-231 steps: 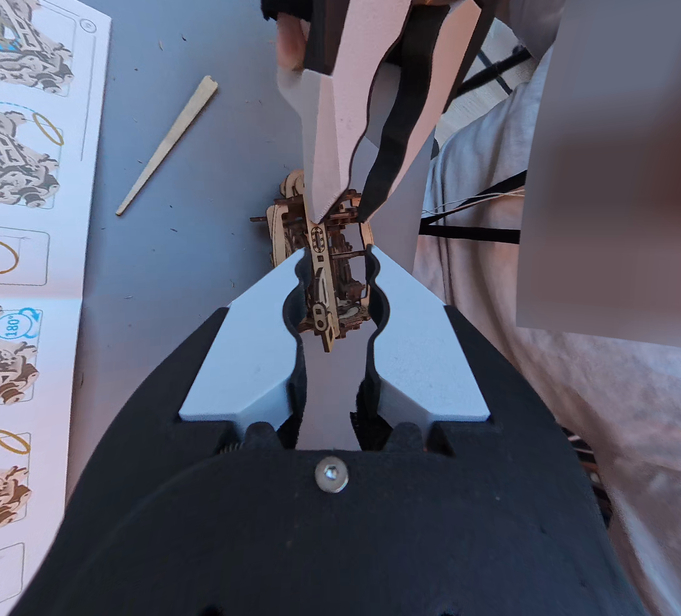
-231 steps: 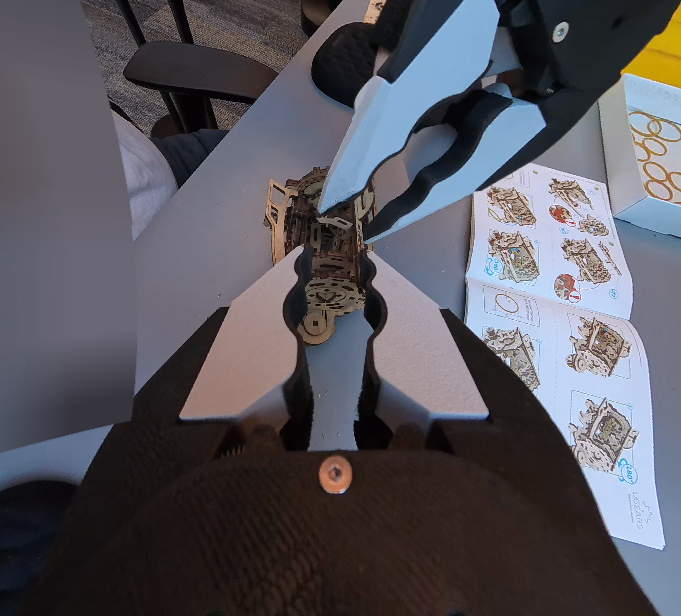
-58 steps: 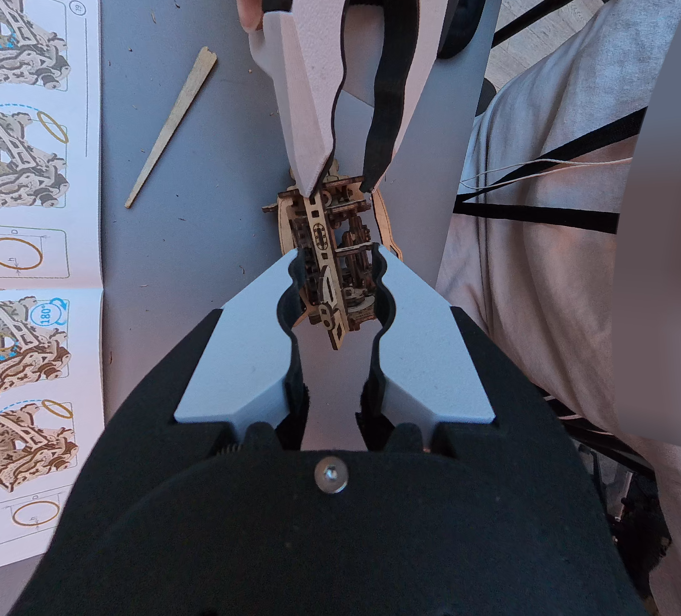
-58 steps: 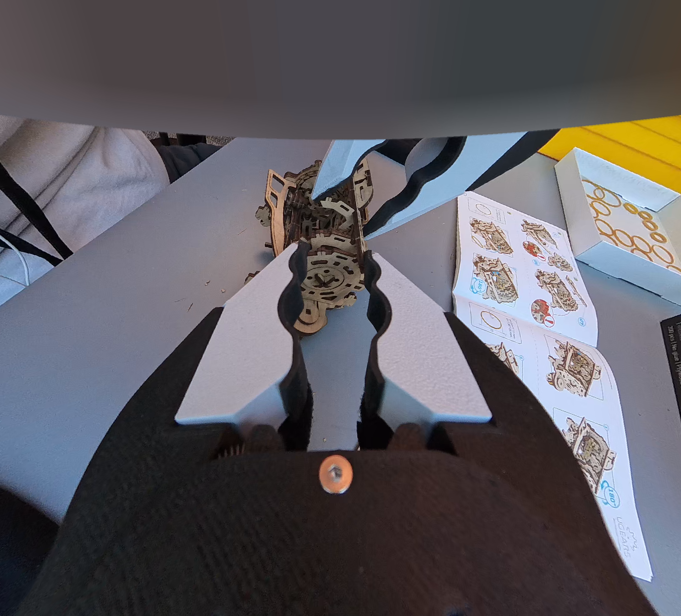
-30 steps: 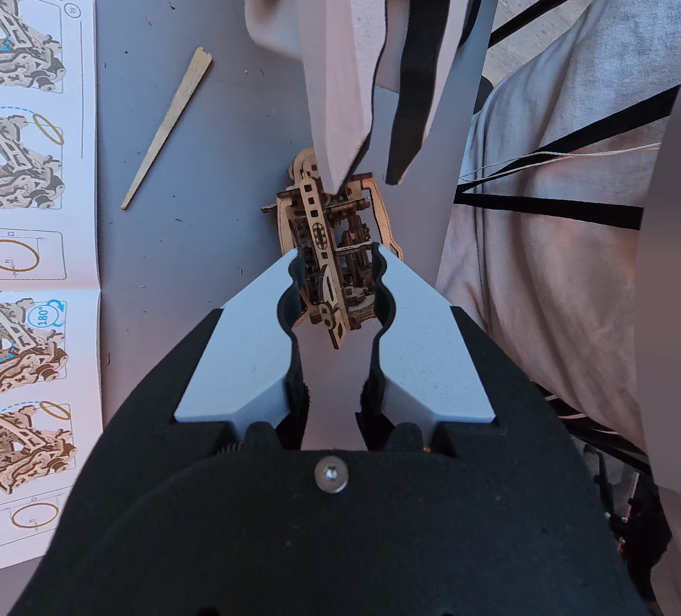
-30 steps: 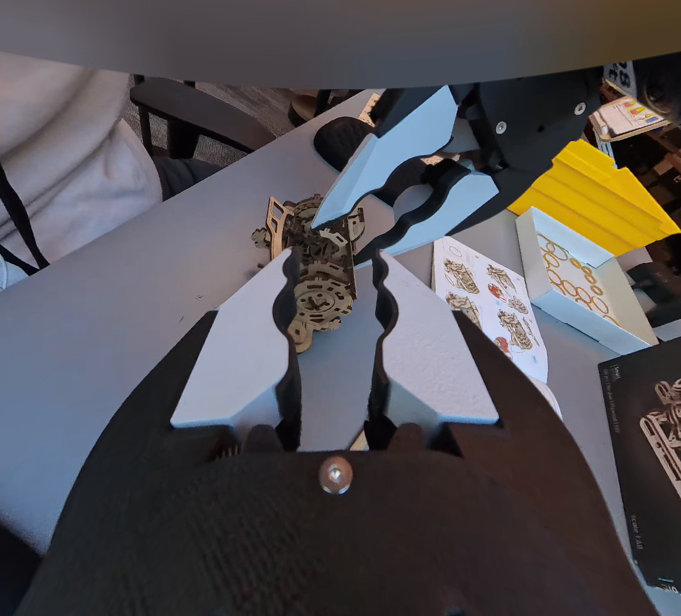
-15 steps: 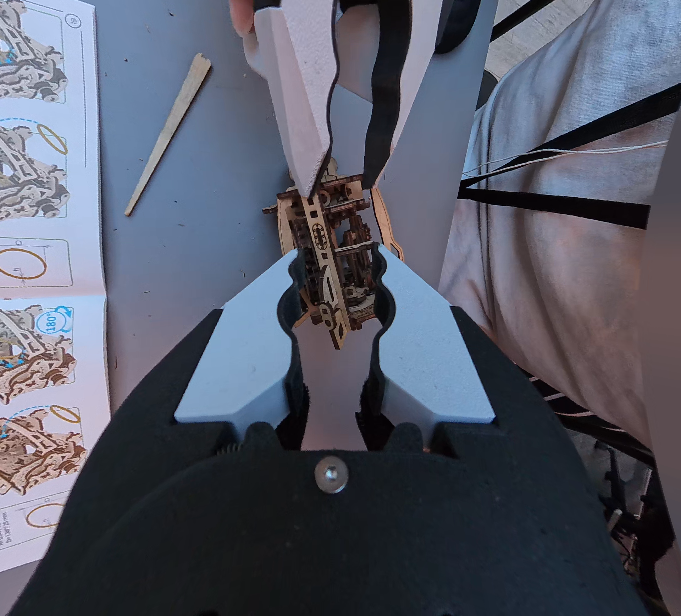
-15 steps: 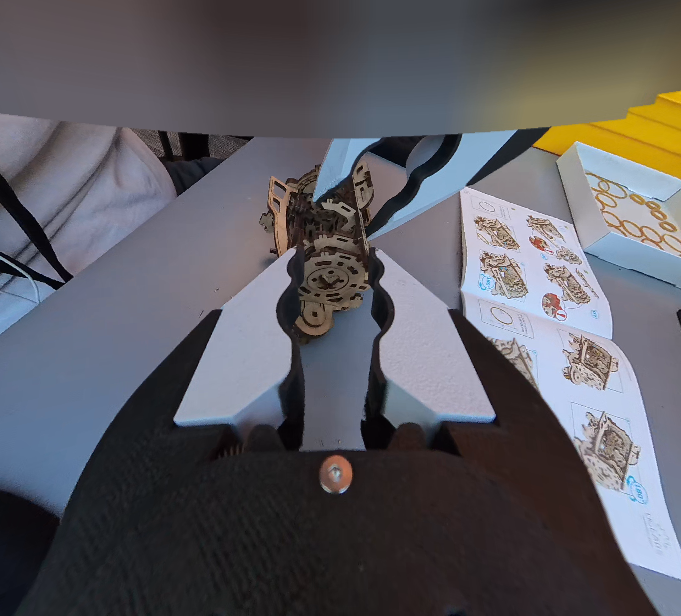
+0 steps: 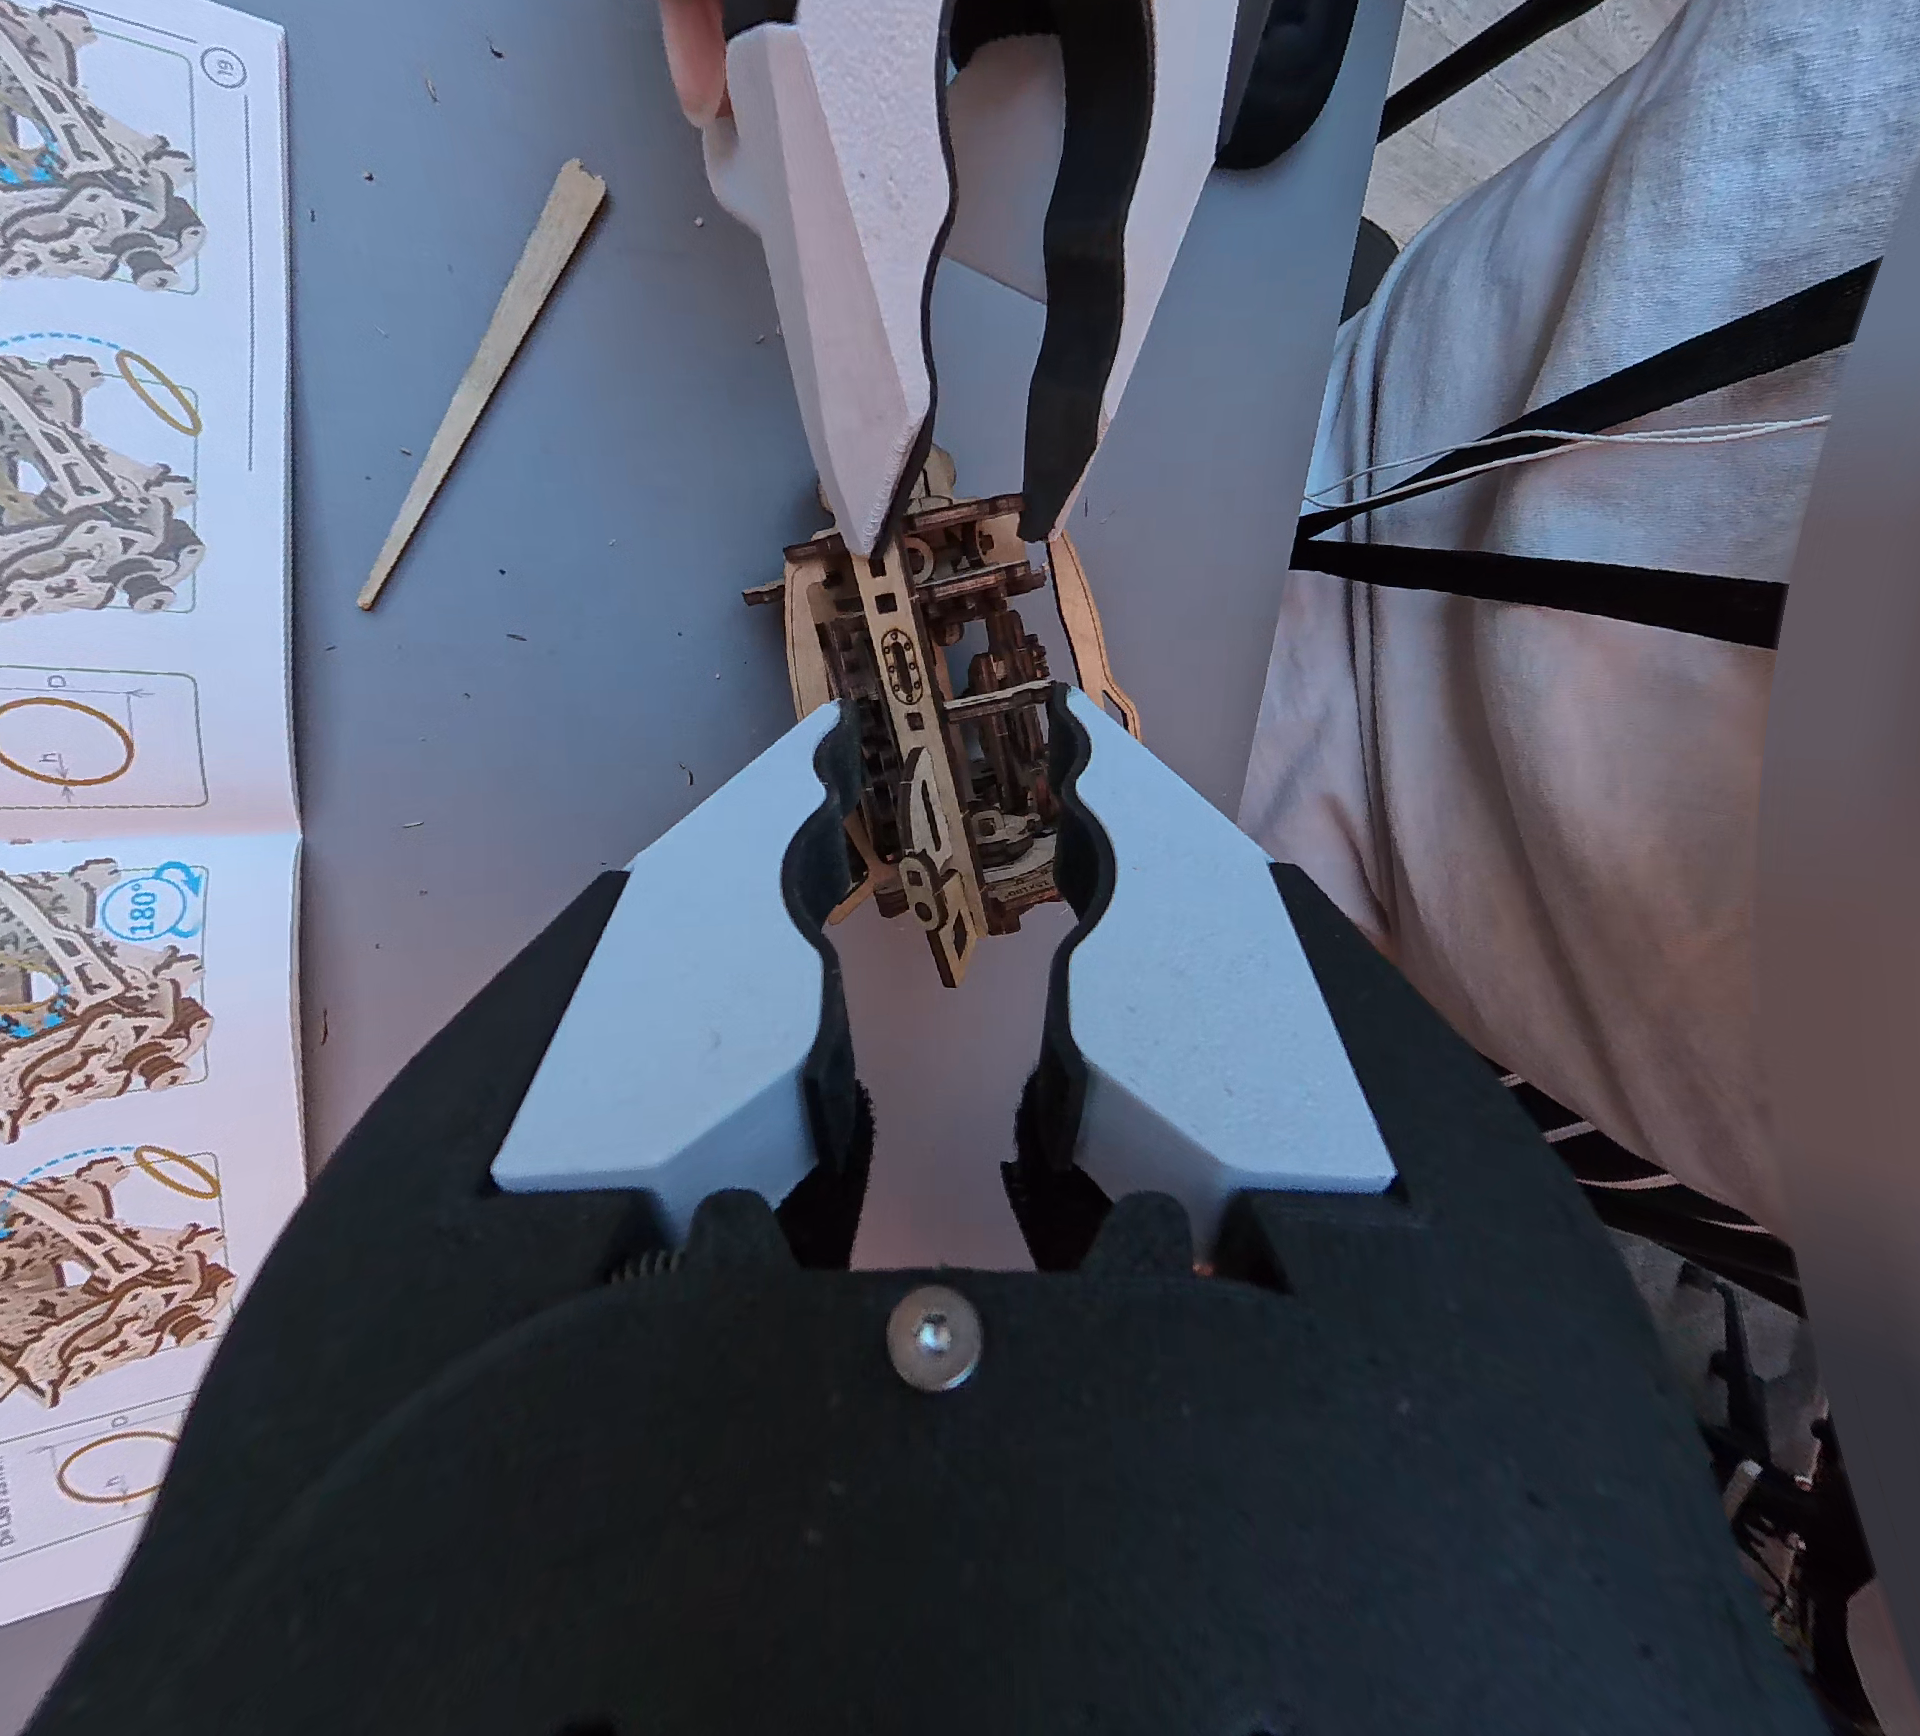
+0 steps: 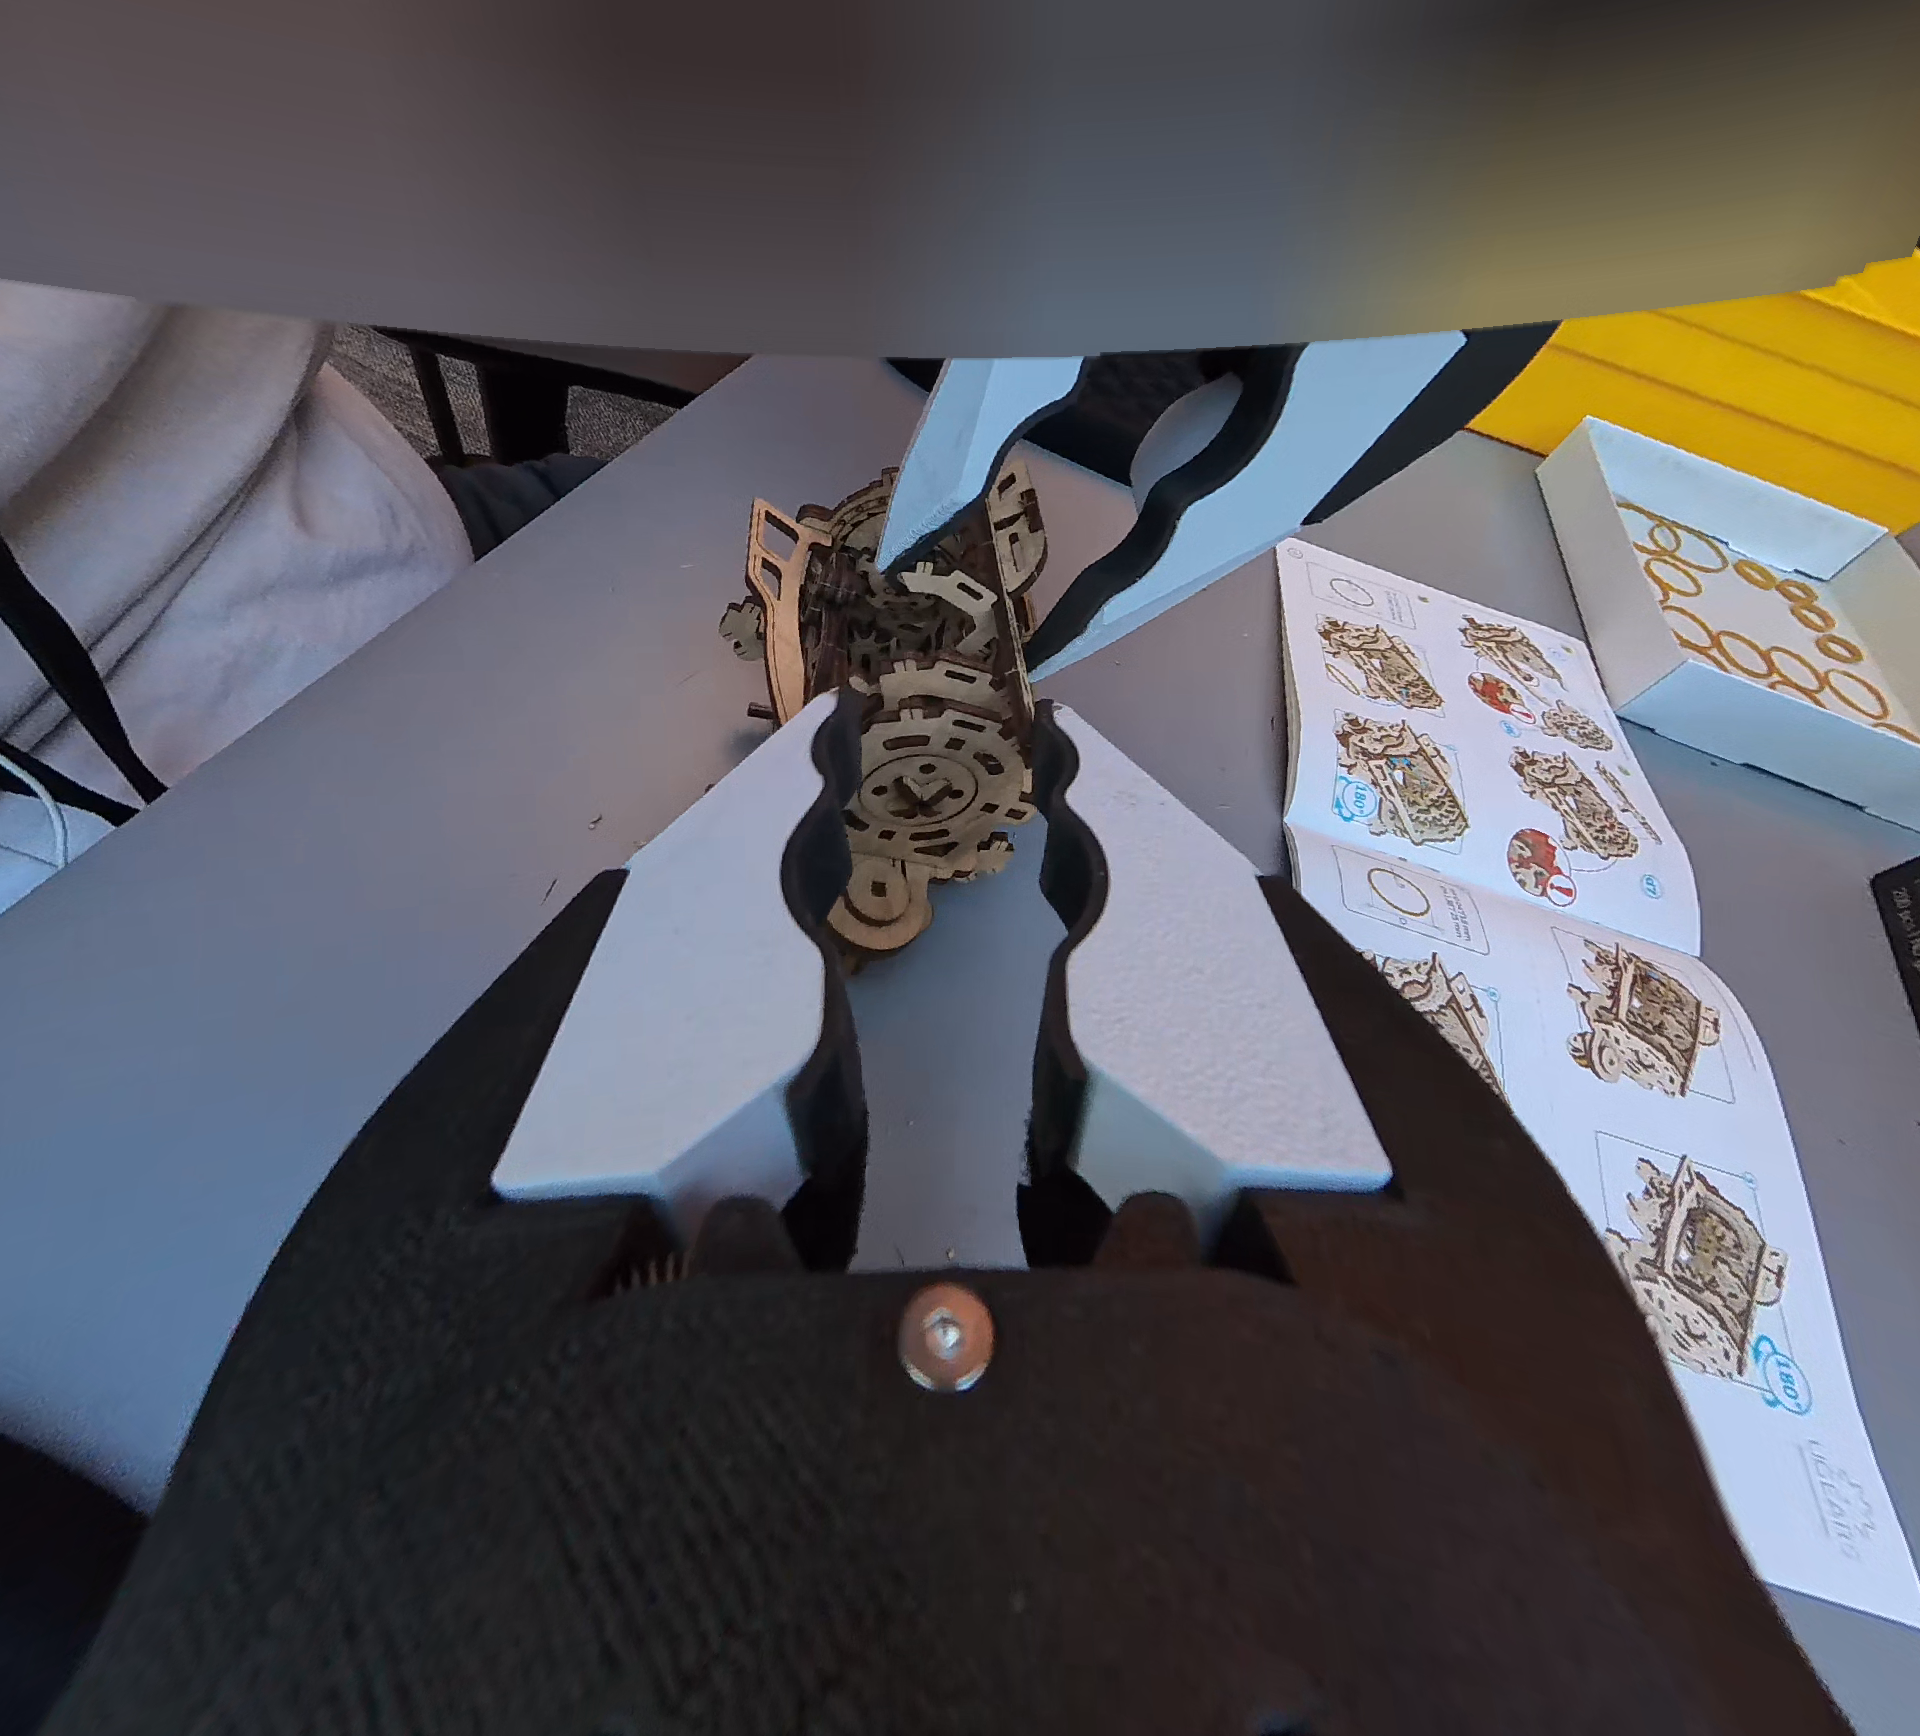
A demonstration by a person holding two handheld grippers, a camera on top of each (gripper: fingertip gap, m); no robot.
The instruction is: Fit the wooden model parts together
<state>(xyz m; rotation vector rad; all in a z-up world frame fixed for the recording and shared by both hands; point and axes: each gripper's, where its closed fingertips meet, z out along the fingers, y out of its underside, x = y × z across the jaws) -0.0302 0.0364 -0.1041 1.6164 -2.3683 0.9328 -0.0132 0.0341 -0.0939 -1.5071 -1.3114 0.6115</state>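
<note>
A small wooden gear model (image 9: 914,678) stands on the grey table (image 9: 540,626) near its edge. My left gripper (image 9: 948,715) is shut on the near end of the model, one finger on each side. My right gripper (image 9: 956,533) comes in from the far side, its tips on the model's other end. In the right wrist view, my right gripper (image 10: 940,715) is shut on the model (image 10: 925,782) at its round wheel end. My left gripper (image 10: 966,611) reaches in from behind, with its tips on the model's top and side.
An open instruction booklet (image 9: 145,647) lies left of the model and also shows in the right wrist view (image 10: 1455,803). A thin wooden stick (image 9: 488,377) lies near it. A white box of rubber rings (image 10: 1745,606) and a yellow object (image 10: 1714,377) sit beyond. A person's torso (image 9: 1558,751) is close to the table edge. Only a small space, under 4 cm, lies between the two pairs of fingers. The thin wooden stick (image 9: 488,377) is about equally far from each gripper, around 10 centimetres.
My right gripper moved onto the model's far end and its fingers narrowed around it. My left gripper kept its hold and the model stayed in place.
</note>
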